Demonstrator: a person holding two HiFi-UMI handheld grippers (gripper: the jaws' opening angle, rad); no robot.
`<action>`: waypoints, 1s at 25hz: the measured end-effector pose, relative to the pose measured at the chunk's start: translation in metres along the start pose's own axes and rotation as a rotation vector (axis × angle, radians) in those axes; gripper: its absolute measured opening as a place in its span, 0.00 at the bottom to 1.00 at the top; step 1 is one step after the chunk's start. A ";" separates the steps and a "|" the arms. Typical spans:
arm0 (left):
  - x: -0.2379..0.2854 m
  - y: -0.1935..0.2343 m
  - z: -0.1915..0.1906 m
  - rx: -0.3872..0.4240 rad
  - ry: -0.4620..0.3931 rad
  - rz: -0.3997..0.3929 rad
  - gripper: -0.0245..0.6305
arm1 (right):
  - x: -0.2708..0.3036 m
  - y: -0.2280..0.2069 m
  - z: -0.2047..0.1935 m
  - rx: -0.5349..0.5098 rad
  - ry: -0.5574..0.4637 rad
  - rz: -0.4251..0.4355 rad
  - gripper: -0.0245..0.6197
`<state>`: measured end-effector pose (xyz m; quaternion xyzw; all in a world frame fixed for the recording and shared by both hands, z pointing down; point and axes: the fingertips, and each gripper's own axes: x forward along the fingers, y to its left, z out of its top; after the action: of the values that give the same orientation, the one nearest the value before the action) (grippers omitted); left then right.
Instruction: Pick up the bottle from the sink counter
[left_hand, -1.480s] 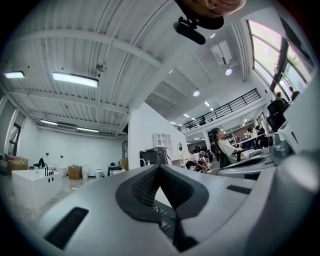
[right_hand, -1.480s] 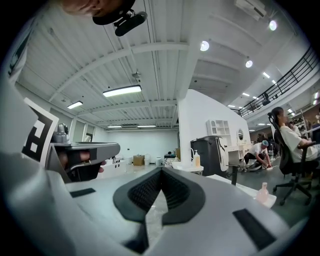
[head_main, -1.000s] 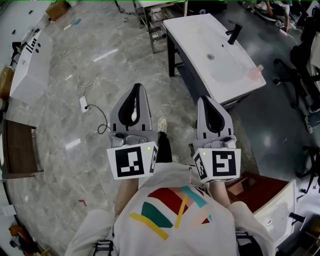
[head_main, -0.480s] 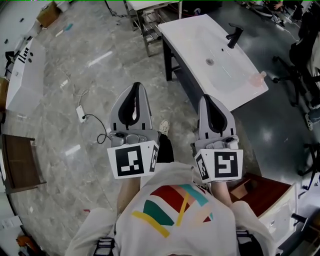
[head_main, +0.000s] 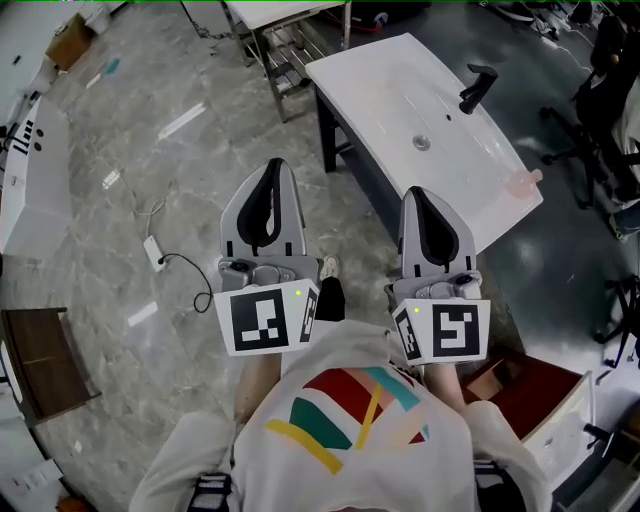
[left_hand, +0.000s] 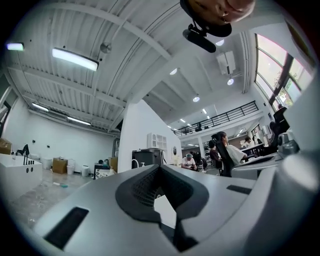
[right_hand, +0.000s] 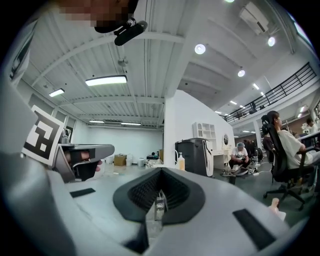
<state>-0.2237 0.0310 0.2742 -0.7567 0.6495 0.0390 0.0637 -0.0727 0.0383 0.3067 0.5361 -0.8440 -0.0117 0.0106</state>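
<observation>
- We see a bright, evenly lit hall; in the head view the stone floor (head_main: 120, 230) carries pale streaks of glare from overhead lamps.
- The white sink bench (head_main: 380, 90) looks nearly washed out, with faint shading in its basin.
- In the left gripper view a strip light (left_hand: 75, 59) and the windows (left_hand: 272, 70) glow overexposed.
- In the right gripper view the round ceiling lamps (right_hand: 200, 48) bloom.
- Both gripper views bend straight lines hard and fall to black corners.
- The left claw (left_hand: 161, 172) and right claw (right_hand: 159, 172) sit close to the lens, soft and out of focus; the far hall is sharper.
</observation>
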 end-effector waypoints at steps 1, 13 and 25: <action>0.011 0.004 -0.001 -0.003 0.001 -0.012 0.06 | 0.011 -0.003 0.002 -0.002 0.001 -0.012 0.05; 0.123 0.046 -0.017 -0.025 -0.015 -0.177 0.06 | 0.115 -0.028 0.017 -0.042 -0.012 -0.151 0.05; 0.185 0.032 -0.025 -0.027 -0.009 -0.222 0.06 | 0.161 -0.062 0.015 -0.064 -0.014 -0.190 0.05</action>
<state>-0.2278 -0.1580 0.2715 -0.8246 0.5608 0.0441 0.0603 -0.0858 -0.1333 0.2905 0.6131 -0.7886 -0.0434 0.0206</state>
